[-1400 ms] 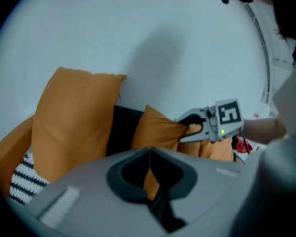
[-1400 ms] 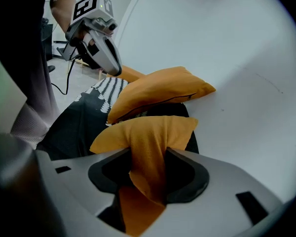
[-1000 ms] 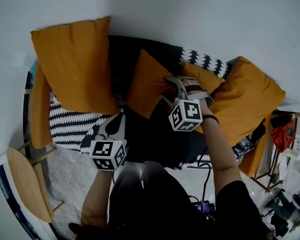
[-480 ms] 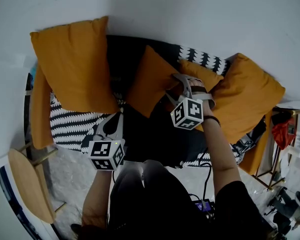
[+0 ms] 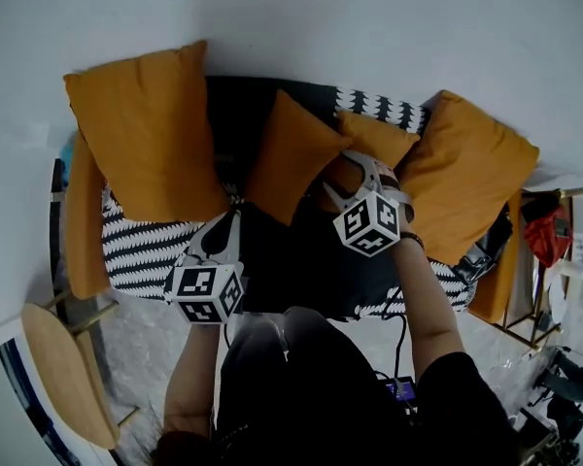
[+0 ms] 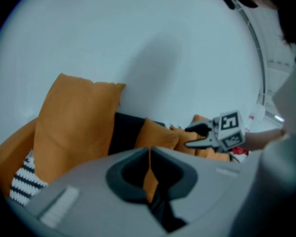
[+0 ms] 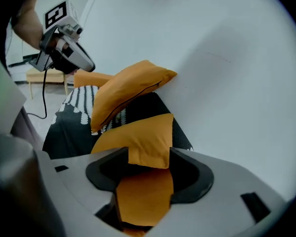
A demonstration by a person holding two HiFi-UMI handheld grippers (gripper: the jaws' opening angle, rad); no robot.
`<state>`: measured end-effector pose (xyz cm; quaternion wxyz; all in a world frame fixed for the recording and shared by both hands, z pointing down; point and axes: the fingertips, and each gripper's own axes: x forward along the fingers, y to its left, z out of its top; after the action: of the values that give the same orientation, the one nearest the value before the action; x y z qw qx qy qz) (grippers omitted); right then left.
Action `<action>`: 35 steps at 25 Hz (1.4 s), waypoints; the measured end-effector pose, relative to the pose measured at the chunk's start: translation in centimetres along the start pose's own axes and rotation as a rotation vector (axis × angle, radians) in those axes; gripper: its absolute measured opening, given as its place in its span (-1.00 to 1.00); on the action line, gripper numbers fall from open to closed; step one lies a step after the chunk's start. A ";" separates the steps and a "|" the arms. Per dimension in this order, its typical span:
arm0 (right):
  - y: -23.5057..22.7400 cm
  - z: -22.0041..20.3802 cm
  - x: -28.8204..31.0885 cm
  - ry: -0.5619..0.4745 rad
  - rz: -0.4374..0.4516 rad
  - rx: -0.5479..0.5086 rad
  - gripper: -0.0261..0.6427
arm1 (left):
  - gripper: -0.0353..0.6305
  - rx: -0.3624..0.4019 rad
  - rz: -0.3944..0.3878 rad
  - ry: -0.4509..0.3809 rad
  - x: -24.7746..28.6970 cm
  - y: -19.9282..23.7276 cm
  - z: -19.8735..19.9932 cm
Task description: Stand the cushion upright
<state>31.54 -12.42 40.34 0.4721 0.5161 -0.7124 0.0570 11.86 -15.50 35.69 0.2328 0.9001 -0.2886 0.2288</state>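
On the sofa (image 5: 301, 265), right gripper (image 7: 147, 156) fingers, just tightened, clamp the cushion (image 7: 149, 135); left gripper (image 6: 149, 156) fingers together.

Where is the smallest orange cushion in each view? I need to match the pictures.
Head view: small cushion, right of centre, upper half.
Left gripper view: small cushion, far off, right of centre.
Right gripper view: small cushion, low centre, in the right gripper, whose jaws have just closed further on it.
Shared landmark: the middle cushion, beside it in every view.
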 end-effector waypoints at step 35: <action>6.9 5.3 -15.4 -0.181 -0.218 0.821 -0.92 | -0.84 0.060 -0.110 -0.131 -11.1 -0.4 2.7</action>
<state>23.18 -1.79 29.00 0.1669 0.7362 -0.6104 0.2399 4.81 -12.16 27.37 0.1986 0.9342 -0.2465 0.1647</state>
